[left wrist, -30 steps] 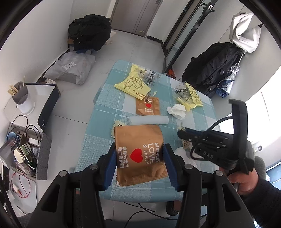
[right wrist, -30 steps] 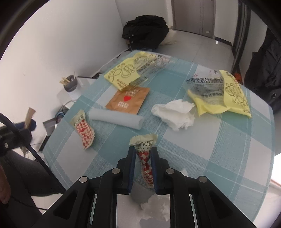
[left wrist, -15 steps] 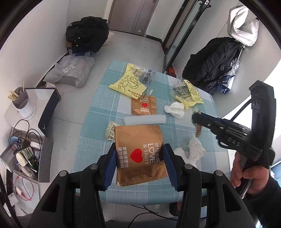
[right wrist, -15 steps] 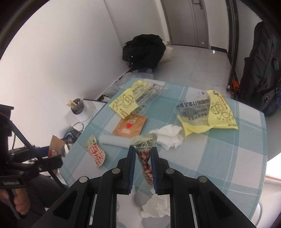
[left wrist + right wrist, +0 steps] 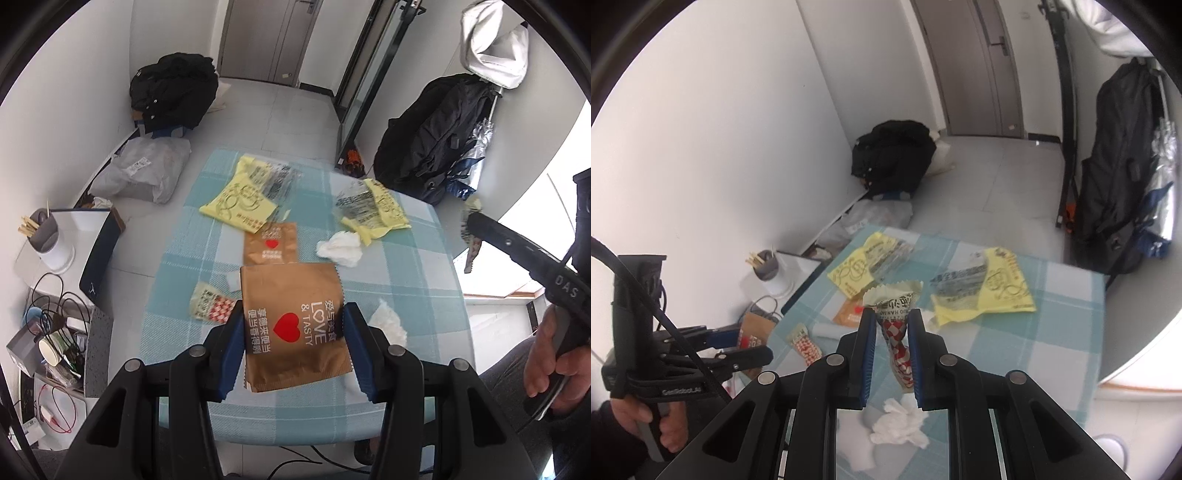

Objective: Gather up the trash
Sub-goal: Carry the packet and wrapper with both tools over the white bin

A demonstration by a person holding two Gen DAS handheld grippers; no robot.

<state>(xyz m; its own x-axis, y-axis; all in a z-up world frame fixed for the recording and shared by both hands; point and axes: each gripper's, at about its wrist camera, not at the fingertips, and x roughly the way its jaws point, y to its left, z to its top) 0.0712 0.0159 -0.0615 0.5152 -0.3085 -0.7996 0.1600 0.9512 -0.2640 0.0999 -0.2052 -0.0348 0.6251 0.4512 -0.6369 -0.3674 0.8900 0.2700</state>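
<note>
Brown packet [image 5: 295, 325] sits clamped between the left gripper [image 5: 293, 343] fingers, above the table's [image 5: 424, 266] near edge; the right gripper [image 5: 892, 354] pinches a red-checked wrapper [image 5: 899, 332] held upright above it.

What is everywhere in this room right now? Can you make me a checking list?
Surface: teal checked tablecloth on the table.
Job's things: large brown paper bag, red-checked wrapper, two yellow plastic bags, crumpled white tissues.
Clutter: grey cup of sticks.
Grippers: left gripper shut on bag; right gripper shut on wrapper.
Cables: black and red wires on the side shelf.
Surroundings: black backpack, black jacket.
</note>
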